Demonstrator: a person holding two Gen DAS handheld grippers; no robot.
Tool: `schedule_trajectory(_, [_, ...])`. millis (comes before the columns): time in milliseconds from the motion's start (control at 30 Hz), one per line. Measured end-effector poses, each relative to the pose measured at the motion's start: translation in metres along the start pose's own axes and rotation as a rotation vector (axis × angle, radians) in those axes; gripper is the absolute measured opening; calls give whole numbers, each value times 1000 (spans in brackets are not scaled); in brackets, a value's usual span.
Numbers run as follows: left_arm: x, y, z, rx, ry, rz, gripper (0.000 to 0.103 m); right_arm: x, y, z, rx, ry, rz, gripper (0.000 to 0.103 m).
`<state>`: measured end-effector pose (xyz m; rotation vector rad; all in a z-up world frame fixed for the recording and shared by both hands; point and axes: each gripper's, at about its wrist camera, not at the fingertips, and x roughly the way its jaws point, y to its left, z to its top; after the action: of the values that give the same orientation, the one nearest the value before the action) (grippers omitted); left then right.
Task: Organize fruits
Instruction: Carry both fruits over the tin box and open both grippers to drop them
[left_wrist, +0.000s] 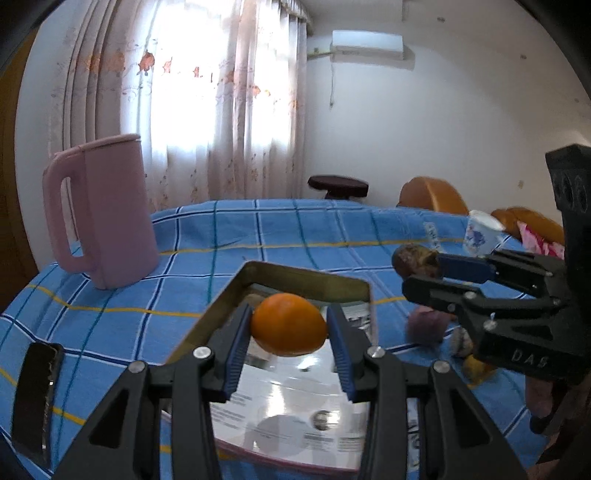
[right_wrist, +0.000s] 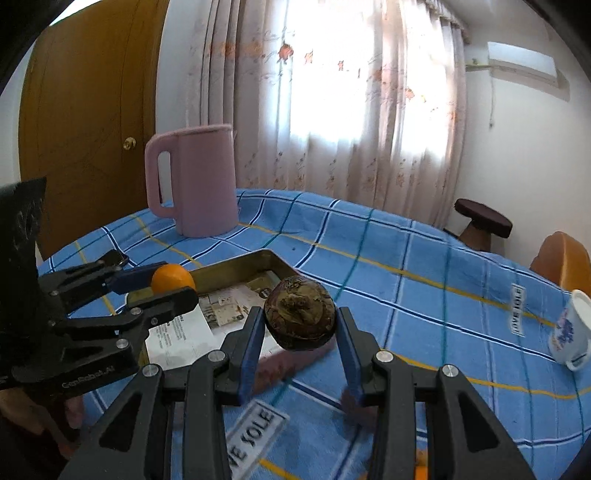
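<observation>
My left gripper (left_wrist: 290, 328) is shut on an orange (left_wrist: 289, 324) and holds it above a shallow metal tray (left_wrist: 306, 278) with printed paper in its bottom. My right gripper (right_wrist: 301, 323) is shut on a dark brown, wrinkled round fruit (right_wrist: 301, 316), held in the air by the tray's right side (right_wrist: 273, 258). The right gripper with its fruit (left_wrist: 415, 260) shows at the right in the left wrist view. The left gripper with the orange (right_wrist: 173, 277) shows at the left in the right wrist view. More fruit, a purple one (left_wrist: 426, 326) and a yellow one (left_wrist: 476, 369), lie blurred on the cloth under the right gripper.
A pink jug (left_wrist: 99, 214) stands at the back left of the table on a blue checked cloth (left_wrist: 288, 229). A white printed cup (left_wrist: 480, 234) stands at the right edge. A dark flat object (left_wrist: 35, 398) lies at the left. A stool (left_wrist: 338, 186) and orange chairs (left_wrist: 430, 194) stand beyond.
</observation>
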<state>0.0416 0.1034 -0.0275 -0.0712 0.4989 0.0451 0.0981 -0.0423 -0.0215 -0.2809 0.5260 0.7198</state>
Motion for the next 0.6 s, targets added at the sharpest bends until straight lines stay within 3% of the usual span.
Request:
schedule_trajectory(267, [21,19,8,20,73,34,43,40,16,2,-21,84,21,41])
schedule_trajectory(600, [38,28,6,29,141,55,43,61,29,-3,-52,150,34,41])
